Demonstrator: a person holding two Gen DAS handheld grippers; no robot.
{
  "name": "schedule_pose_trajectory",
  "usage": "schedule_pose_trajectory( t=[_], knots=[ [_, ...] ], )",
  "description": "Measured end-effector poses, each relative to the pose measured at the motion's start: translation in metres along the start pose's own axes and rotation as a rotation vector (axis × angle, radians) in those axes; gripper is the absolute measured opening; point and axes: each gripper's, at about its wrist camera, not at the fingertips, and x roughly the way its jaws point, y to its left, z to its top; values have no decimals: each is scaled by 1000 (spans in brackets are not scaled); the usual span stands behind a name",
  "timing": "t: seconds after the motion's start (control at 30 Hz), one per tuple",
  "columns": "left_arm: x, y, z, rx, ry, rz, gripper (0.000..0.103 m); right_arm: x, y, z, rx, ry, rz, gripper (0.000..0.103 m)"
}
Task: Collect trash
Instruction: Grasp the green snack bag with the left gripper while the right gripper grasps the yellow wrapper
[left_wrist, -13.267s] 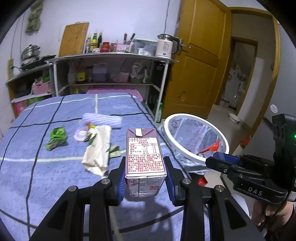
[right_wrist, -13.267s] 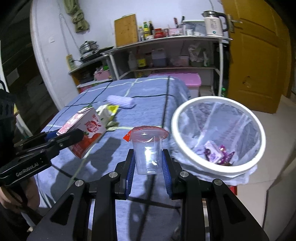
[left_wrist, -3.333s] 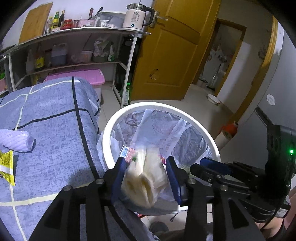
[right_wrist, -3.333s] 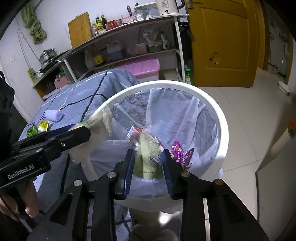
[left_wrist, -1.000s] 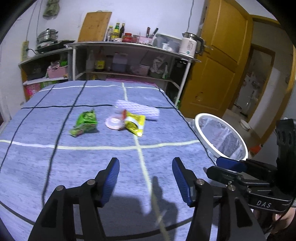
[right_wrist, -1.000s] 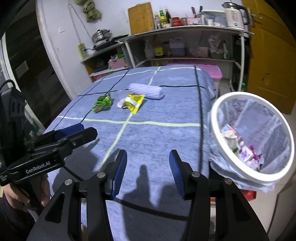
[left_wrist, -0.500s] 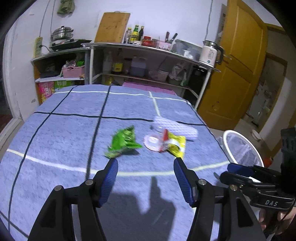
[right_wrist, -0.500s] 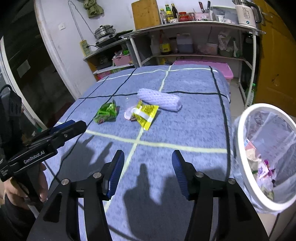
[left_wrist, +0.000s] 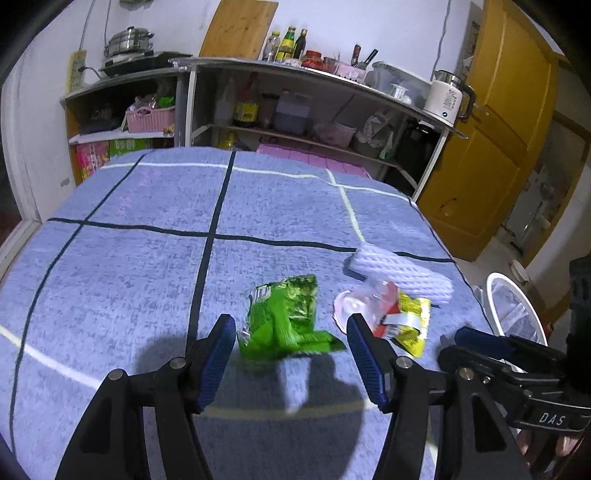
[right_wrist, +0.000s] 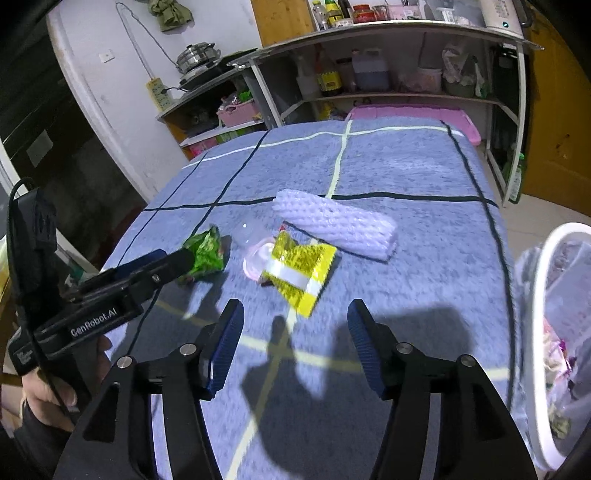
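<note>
Left wrist view looks down over the blue checked cloth (left_wrist: 147, 258), where the left gripper (left_wrist: 291, 363) stands wide apart with nothing between its pads; the crumpled green wrapper (left_wrist: 286, 319) lies on the cloth just beyond the fingertips. Beside it to the right lie a clear plastic cup (left_wrist: 360, 301) on its side, a yellow wrapper (left_wrist: 408, 325) touching it, and a white foam sleeve (left_wrist: 400, 275) behind them. From the right wrist, the right gripper (right_wrist: 293, 345) has its jaws opening, empty, aimed toward the yellow wrapper (right_wrist: 303, 271) (a little blurred). The white-rimmed trash bin (right_wrist: 543, 369), lined with a clear bag, sits off the cloth's right edge, wrappers already inside.
</note>
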Motion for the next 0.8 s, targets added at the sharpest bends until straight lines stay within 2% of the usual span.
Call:
schedule_pose_trajectory(
  t=[0.27, 0.33, 0.37, 0.43, 0.5, 0.53, 0.8],
  knots=[
    [19, 4, -1, -2, 37, 0, 62, 33, -4, 18, 37, 19, -10, 59],
    [23, 4, -3, 0, 49, -3, 59, 39, -5, 21, 48, 22, -11, 59],
    [25, 4, -3, -1, 52, -3, 54, 41, -6, 22, 52, 20, -12, 59],
    [26, 4, -5, 2, 53, 4, 53, 43, -6, 24, 53, 20, -13, 59],
    [24, 2, -5, 9, 46, 7, 48, 43, -5, 25, 50, 15, -16, 52],
    [24, 1, -6, 15, 43, 9, 47, 43, -5, 25, 48, 17, -15, 43],
    [13, -5, -13, 23, 29, 9, 40, 35, -1, 18, 28, 5, -30, 39]
  ],
)
